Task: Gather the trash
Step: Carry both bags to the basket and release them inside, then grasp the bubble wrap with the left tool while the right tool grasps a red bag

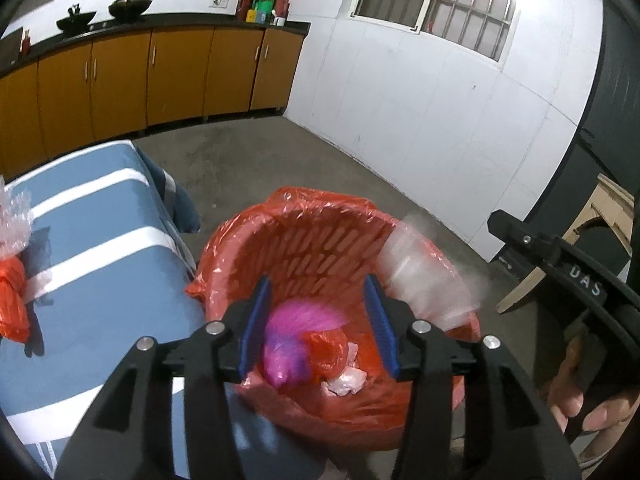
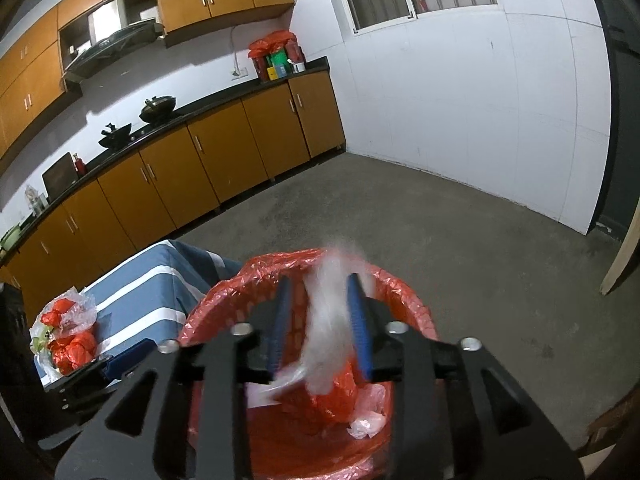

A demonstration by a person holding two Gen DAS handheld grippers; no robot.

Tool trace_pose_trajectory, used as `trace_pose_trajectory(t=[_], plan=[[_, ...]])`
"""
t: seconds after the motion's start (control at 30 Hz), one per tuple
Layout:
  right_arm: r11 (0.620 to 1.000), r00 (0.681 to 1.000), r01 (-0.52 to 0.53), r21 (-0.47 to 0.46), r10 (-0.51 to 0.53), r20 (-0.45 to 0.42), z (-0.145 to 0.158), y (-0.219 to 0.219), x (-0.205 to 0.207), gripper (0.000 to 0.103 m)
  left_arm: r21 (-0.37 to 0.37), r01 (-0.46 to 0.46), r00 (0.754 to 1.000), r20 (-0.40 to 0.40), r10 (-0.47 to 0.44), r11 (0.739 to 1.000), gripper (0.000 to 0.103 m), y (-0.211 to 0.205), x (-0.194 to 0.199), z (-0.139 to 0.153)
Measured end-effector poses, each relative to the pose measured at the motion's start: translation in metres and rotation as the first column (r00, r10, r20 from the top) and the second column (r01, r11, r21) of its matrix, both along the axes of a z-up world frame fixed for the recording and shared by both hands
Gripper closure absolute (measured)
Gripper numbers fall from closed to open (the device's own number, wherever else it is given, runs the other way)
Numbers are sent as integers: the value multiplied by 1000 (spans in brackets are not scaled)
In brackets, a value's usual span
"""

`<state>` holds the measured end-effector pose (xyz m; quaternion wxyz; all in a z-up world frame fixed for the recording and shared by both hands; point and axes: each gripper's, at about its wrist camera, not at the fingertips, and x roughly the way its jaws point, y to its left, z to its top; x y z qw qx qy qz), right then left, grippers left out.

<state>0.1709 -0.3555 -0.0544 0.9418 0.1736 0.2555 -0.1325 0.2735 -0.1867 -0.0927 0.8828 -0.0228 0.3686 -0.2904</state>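
Both tools hang over the red-lined trash basket [image 1: 320,240] — left tool [image 1: 318,326] released above a pink bag [image 1: 292,344], right tool [image 2: 320,324] released, a blurred clear plastic bag [image 2: 328,336] between its fingers.

Light: dim indoor, bright patch on wall [image 1: 400,92] | Shadows: soft, beside bags on striped cloth [image 1: 100,248] | Blur: clear plastic [image 2: 332,320] and pink bag [image 1: 296,344] motion-smeared | Distortion: strong fisheye bowing, black vignette at edges

Trash basket [image 1: 320,240] right of table [image 1: 100,240].
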Motion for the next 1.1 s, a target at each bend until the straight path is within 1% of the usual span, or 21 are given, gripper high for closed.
trace_pose_trajectory(t=[0.1,0.17,0.27,0.33,0.4,0.47,0.53,0.67,0.77,0.8,0.9,1.0,1.03,1.1], plan=[[1000,1000,-2,-8,2,-7,0,2,-2,66,4,-17,1000,-5,17,1000,53,6,0,-2],[1000,1000,0,-32,0,-10,1,7,-4,66,10,-44,999,18,44,999,52,14,-4,1],[999,1000,-9,-53,8,-13,3,10,-4,66,29,-99,993,62,97,995,41,28,-13,6],[998,1000,-15,-59,14,-11,4,13,-4,58,47,-146,986,90,141,988,38,38,-18,10],[997,1000,-25,-73,25,-7,5,21,-5,52,57,-176,980,103,170,983,36,48,-23,12],[995,999,-35,-95,35,-5,7,28,-5,45,73,-218,971,121,208,973,31,60,-28,15],[991,999,-46,-124,46,-3,9,39,-3,37,90,-260,959,142,246,962,30,73,-32,17],[984,996,-93,-151,94,-1,14,58,2,34,98,-331,936,158,313,939,30,105,-38,20],[977,988,-155,-148,157,2,17,76,9,34,90,-389,913,168,371,917,30,133,-42,23],[973,984,-175,-148,177,1,17,83,11,34,90,-418,901,172,399,904,30,146,-44,23],[961,972,-234,-150,236,-2,20,105,17,34,77,-471,875,171,453,879,30,174,-47,25],[942,953,-298,-155,302,-2,23,132,24,35,70,-527,842,179,509,847,30,205,-54,26],[932,944,-327,-156,331,-3,24,143,28,37,71,-550,826,189,530,832,30,217,-56,27],[915,927,-371,-158,375,-4,26,162,34,40,75,-576,808,204,553,814,30,234,-62,28]])
